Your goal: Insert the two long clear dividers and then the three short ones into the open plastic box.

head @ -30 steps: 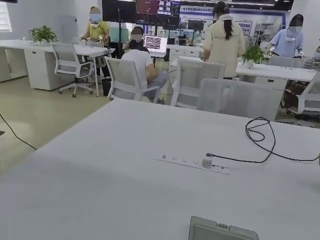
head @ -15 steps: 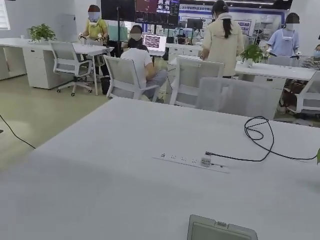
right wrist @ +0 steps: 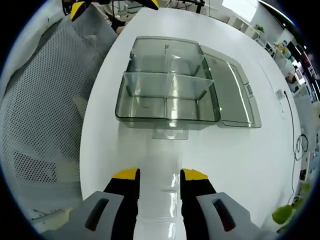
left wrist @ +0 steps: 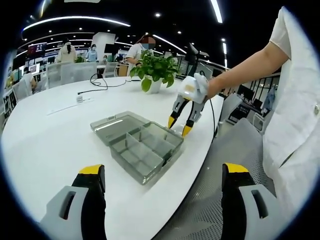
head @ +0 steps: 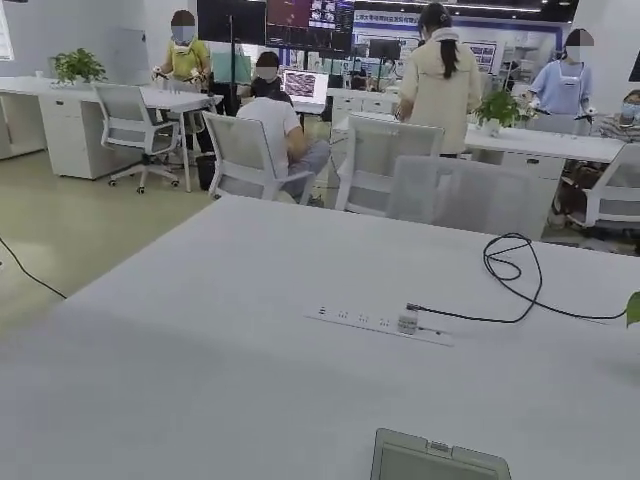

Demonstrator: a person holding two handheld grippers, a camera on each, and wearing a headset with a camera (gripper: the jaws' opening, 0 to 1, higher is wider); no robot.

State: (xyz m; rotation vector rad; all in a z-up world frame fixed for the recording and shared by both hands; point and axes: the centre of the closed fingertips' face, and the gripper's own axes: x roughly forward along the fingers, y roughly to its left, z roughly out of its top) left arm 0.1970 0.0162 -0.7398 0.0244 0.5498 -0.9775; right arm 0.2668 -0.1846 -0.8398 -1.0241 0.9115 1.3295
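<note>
On my right gripper view the open plastic box [right wrist: 167, 107] sits near the table [head: 200, 350] edge closest to me, its lid [right wrist: 230, 92] folded flat on the far side of the box from the chair mesh. Clear partitions already stand inside the box and split it into compartments, but I cannot count them with confidence. My right gripper [right wrist: 160, 174] is just short of the box's near wall, fingers drawn in narrow and pinching a clear divider [right wrist: 162, 150] whose free end points at the box and stops just before it. On the left gripper view, my left gripper [left wrist: 164, 169] hangs in front of the box with its fingers spread wide and nothing between them, and the other gripper hovers above the box's far corner. Beyond the box stands a potted plant [left wrist: 152, 67]. Further past the box's lid, a white power strip [head: 375, 325] lies on the table with a black cable [head: 510, 270] looping away from it.
</note>
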